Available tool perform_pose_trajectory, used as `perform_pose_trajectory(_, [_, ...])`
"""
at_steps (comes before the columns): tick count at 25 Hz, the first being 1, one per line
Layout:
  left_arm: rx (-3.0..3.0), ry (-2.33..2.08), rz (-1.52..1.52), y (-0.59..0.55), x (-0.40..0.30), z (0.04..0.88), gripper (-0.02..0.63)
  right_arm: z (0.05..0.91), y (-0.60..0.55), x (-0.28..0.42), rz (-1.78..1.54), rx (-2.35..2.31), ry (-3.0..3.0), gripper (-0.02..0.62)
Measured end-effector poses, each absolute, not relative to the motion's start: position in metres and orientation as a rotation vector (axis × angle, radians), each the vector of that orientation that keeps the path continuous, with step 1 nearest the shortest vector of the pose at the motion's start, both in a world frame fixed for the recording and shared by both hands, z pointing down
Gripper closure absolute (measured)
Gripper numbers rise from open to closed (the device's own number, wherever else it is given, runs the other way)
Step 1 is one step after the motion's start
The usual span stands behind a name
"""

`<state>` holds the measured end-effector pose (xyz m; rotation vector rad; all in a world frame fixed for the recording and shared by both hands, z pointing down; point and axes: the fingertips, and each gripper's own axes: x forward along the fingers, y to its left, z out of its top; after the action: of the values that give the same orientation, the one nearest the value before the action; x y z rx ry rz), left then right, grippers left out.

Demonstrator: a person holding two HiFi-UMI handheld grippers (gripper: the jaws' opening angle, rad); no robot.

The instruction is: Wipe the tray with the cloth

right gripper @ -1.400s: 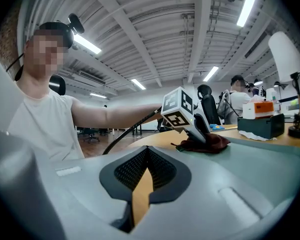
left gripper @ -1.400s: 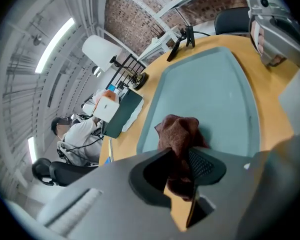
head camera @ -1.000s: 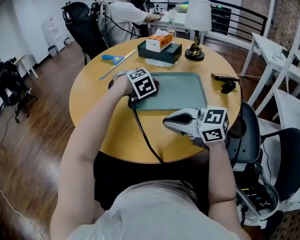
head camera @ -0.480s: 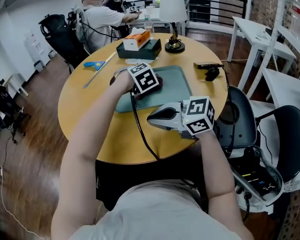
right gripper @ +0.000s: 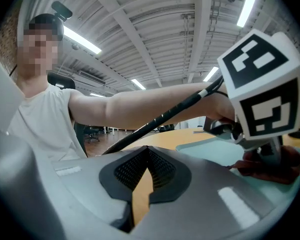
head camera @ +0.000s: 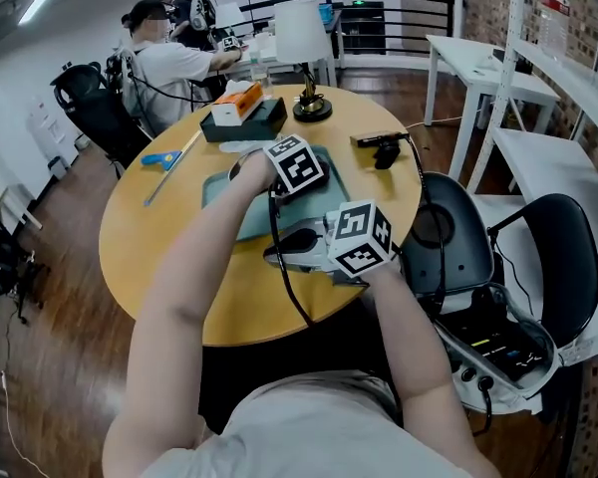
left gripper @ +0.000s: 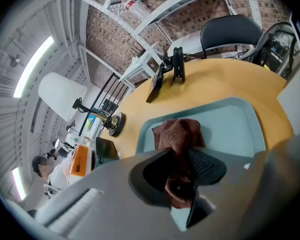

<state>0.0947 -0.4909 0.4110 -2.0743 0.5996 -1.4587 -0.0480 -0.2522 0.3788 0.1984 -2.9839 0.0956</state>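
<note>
1. Fingers (left gripper: 204,165) of the left gripper (left gripper: 182,179) pinch a crumpled brown terry cloth (left gripper: 179,134), which spills ahead of them onto the teal plastic tray (left gripper: 230,129).
2. Right gripper (right gripper: 141,181) fingers (right gripper: 162,170) sit nearly closed, empty, with the tray just ahead.

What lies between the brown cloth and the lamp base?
In the left gripper view, nothing loose: only the bare tray, then bare wooden tabletop, separate the cloth from the lamp base.
</note>
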Motion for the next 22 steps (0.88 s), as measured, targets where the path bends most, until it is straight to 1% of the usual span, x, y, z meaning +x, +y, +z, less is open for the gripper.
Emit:
perform_pose_trajectory(4, [-2.069,0.572,-1.436,-0.489,0.119,0.411,0.505,0.379,-0.255,-0.048,0.095,0.220,-2.981,0.594])
perform_pose_trajectory(8, [-2.050,0.562,-1.442,-0.489,0.123,0.413,0.505,0.380,-0.255,-0.048,0.097,0.222,-2.982,0.594])
perform_pose_trajectory(22, [-1.989,0.684,-1.555,-0.513,0.021,0.410,0.505,0.380,-0.254,-0.046,0.096,0.216,-2.986,0.594])
